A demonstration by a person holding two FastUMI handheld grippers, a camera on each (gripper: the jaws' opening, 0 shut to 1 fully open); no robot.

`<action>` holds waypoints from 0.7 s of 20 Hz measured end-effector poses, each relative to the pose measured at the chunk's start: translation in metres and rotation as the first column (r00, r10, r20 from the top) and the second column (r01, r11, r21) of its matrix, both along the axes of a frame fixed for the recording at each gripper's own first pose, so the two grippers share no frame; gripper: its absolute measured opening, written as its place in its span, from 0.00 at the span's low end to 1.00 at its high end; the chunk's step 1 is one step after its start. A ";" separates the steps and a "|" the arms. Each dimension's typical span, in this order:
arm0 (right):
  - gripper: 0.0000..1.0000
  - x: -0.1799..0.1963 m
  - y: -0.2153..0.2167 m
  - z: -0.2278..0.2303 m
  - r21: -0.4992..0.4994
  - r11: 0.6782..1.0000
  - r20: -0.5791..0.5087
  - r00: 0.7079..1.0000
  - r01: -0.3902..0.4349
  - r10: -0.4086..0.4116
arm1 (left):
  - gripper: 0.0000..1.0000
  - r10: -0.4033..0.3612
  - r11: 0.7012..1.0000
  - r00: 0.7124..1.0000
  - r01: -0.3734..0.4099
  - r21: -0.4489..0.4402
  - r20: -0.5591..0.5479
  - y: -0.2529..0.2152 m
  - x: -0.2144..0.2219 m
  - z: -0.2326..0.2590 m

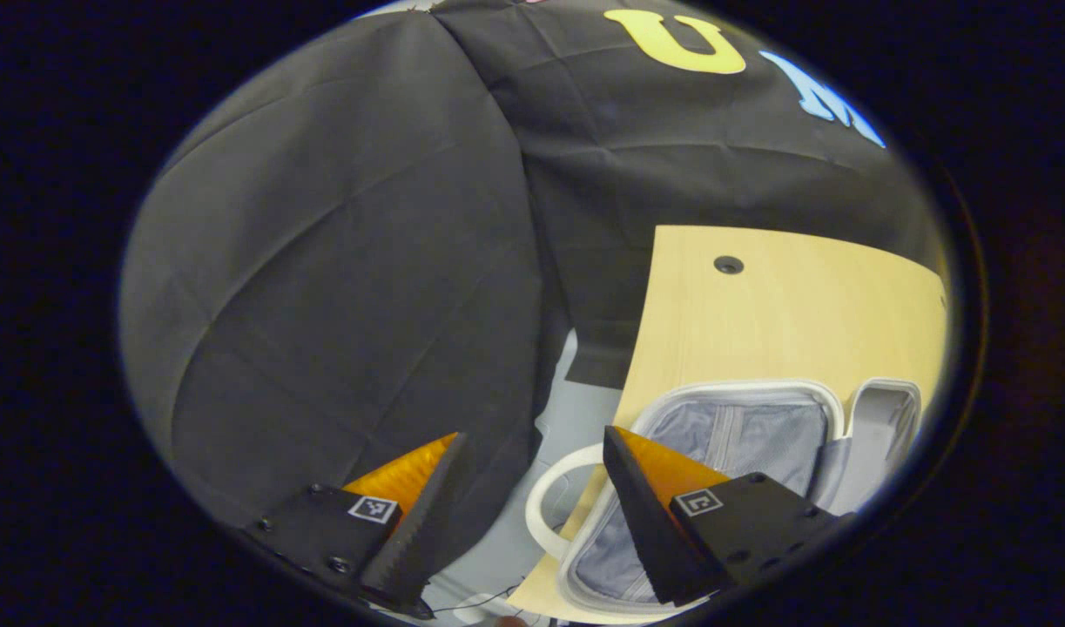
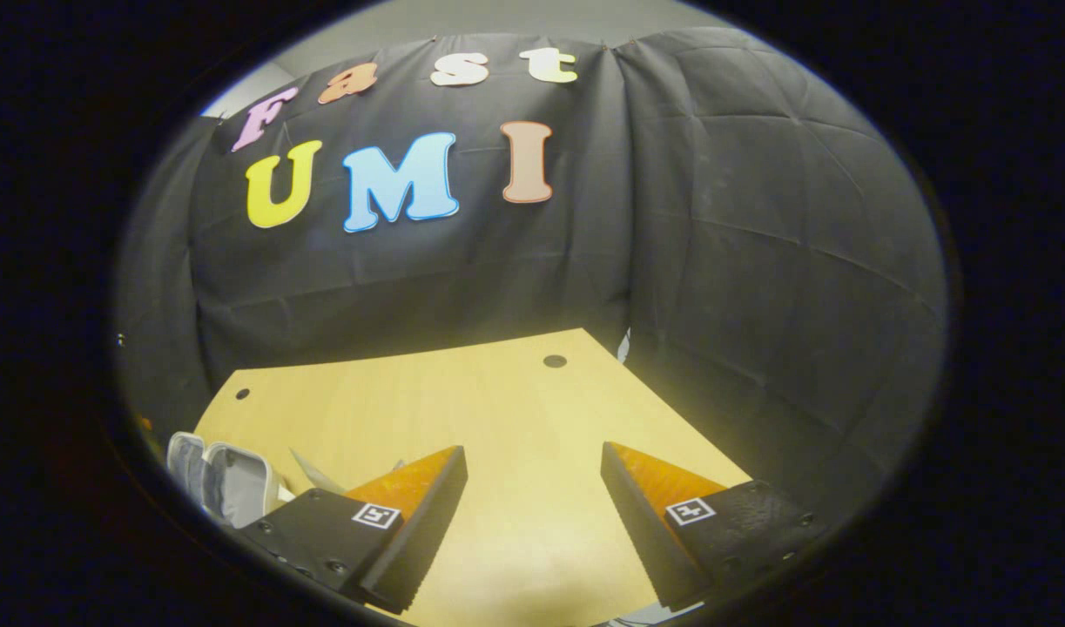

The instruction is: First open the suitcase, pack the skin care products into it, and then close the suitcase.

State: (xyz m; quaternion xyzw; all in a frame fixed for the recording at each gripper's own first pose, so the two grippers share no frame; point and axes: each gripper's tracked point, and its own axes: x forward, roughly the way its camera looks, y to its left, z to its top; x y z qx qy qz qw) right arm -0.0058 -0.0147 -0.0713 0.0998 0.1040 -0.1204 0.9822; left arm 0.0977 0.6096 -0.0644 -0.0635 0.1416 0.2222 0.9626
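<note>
A white suitcase (image 1: pixel 741 427) lies open on the wooden table (image 1: pixel 785 305), its grey lining showing, with a white handle (image 1: pixel 549 496) sticking out over the table's left edge. My left gripper (image 1: pixel 532 514) hangs open above that edge, its right finger over the suitcase's near corner, holding nothing. In the right gripper view, the suitcase (image 2: pixel 223 475) shows as a white rim at the table's left side. My right gripper (image 2: pixel 532 522) stands open over bare table (image 2: pixel 462 401), with nothing between its fingers.
Black cloth walls close in behind and beside the table. Grey floor (image 1: pixel 576 418) shows past the table's left edge in the left gripper view. The tabletop has small round holes (image 2: pixel 555 360) near its far edge.
</note>
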 end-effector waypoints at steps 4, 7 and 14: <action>0.94 0.005 0.022 -0.018 0.005 0.997 -0.046 0.996 -0.073 0.073 | 0.99 -0.061 0.996 0.989 0.052 0.071 0.133 -0.047 -0.022 0.056; 0.94 0.009 0.038 -0.027 0.015 0.990 -0.074 0.987 -0.139 0.140 | 0.99 -0.184 0.977 0.950 0.147 0.157 0.254 -0.126 -0.037 0.106; 0.95 0.019 0.059 -0.049 0.015 0.962 -0.128 0.954 -0.272 0.272 | 0.99 -0.382 0.905 0.863 0.277 0.323 0.331 -0.353 -0.051 0.140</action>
